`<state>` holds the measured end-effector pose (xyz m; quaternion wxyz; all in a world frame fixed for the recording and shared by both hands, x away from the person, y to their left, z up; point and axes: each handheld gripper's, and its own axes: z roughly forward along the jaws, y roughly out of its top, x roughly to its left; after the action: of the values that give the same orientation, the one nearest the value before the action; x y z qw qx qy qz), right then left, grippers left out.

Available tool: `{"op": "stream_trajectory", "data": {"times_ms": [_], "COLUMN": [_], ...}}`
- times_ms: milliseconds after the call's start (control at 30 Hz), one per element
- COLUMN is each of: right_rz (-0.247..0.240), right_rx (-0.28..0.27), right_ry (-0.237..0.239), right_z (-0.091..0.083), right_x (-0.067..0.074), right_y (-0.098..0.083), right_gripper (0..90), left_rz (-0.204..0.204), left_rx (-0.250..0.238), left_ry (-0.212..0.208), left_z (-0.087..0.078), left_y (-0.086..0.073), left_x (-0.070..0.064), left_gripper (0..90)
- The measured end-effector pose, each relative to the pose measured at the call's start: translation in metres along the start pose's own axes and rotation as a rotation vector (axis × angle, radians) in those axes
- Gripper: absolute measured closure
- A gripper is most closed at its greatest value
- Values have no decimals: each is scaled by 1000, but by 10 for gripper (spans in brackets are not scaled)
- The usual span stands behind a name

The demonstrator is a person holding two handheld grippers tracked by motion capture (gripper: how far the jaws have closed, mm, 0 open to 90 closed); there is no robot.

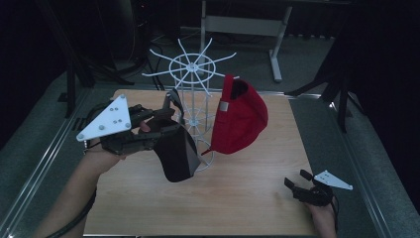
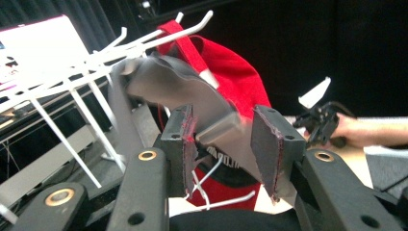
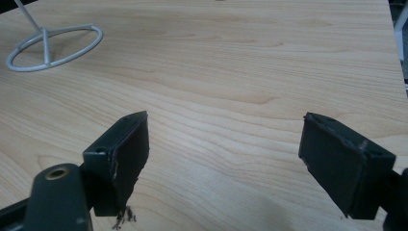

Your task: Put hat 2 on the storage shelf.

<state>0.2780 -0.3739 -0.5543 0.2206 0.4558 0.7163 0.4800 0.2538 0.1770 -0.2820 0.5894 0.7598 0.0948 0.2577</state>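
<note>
dim room, pale wooden table, white wire rack standing at its twelve o'clock side. two caps here: one red cap hanging off a prong at the rack's three o'clock, one dark cap at its seven o'clock. left gripper has its jaws parted a little, the dark cap's brim sitting loosely between the pads. if that cap isn't properly hooked, i'd say it slides off and drops. right gripper, jaws wide apart and empty, rests at the table's five o'clock. two grippers, one rack.
</note>
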Motion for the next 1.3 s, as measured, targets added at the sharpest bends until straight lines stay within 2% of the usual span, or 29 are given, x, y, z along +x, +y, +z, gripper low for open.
{"op": "stream_trajectory", "data": {"times_ms": [33,200,333,700,867,967,1167,1300], "right_rz": [0,1,1,-2,-2,-3,-5,-13], "right_rx": [0,0,0,2,2,2,3,7], "right_ry": [0,0,0,-1,-1,-2,-5,-9], "right_z": [0,0,0,0,0,0,0,1], "right_x": [0,0,0,1,1,1,1,2], "right_y": [0,0,0,0,0,0,0,0], "right_gripper": [178,178,178,178,178,177,178,178], "left_rz": [-13,-19,-28,-79,-101,-113,-151,-165], "left_rx": [-4,21,34,25,25,35,60,75], "left_ry": [4,28,26,22,27,20,35,19], "left_z": [-3,-11,-17,-35,-38,-39,-38,-38], "left_y": [-1,-10,-22,-51,-70,-83,-109,-124], "left_x": [0,0,-3,-10,-13,-15,-20,-24], "left_gripper": [607,607,606,607,607,606,607,606]}}
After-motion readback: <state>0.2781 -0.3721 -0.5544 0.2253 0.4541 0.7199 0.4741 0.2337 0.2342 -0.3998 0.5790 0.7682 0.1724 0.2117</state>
